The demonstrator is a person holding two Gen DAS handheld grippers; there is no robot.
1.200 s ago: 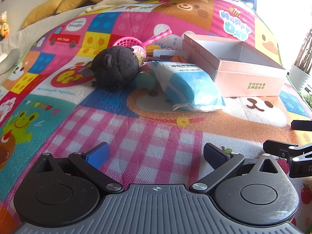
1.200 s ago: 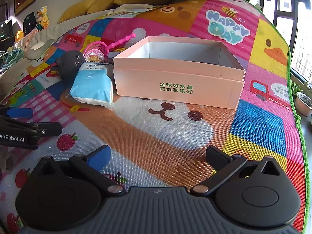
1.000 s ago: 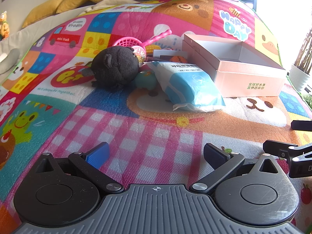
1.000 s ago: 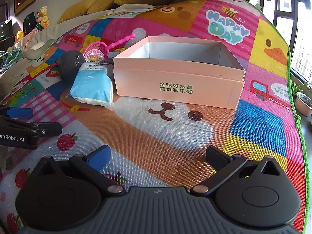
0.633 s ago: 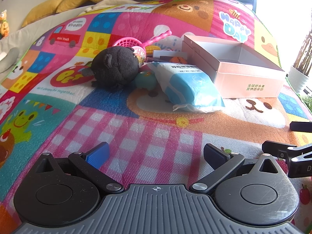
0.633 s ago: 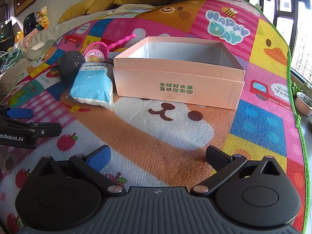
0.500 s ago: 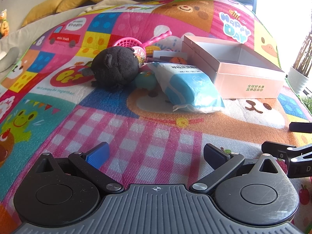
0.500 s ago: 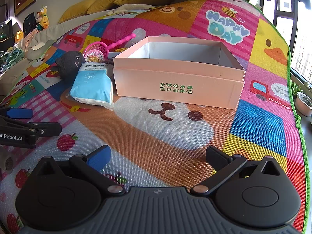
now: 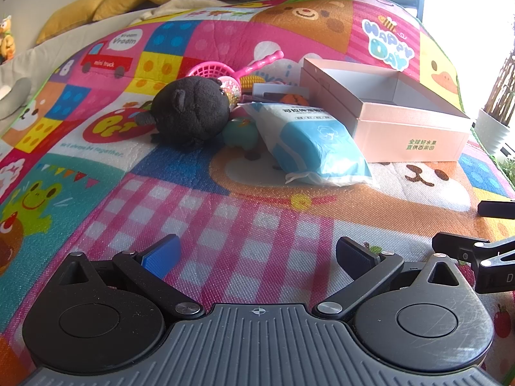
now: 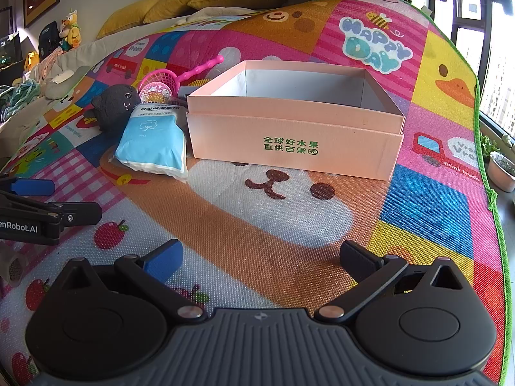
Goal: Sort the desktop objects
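Open pink cardboard box (image 10: 294,141) with a white interior and green printed characters on its front wall, standing on a multicoloured play mat (image 10: 273,218). Just left of the box lies a blue-and-white soft pack (image 10: 153,143), its near end resting on the mat. Behind the pack sits a dark grey plush toy (image 9: 191,114), and behind that a pink toy net (image 9: 212,70) with a long handle.

Left gripper (image 9: 257,254): jaws spread wide, holding nothing, low over the pink checked patch of the mat. Right gripper (image 10: 260,257): jaws likewise spread wide and empty, over the bear-face print in front of the box.

The left wrist view alone shows a small teal toy (image 9: 239,132) wedged between plush and pack, a glittery ball (image 9: 230,88) and an orange object (image 9: 291,99) beside the box. The right wrist view alone shows the full front of the box, its empty interior, and yellow cushions (image 10: 193,1) beyond the mat.
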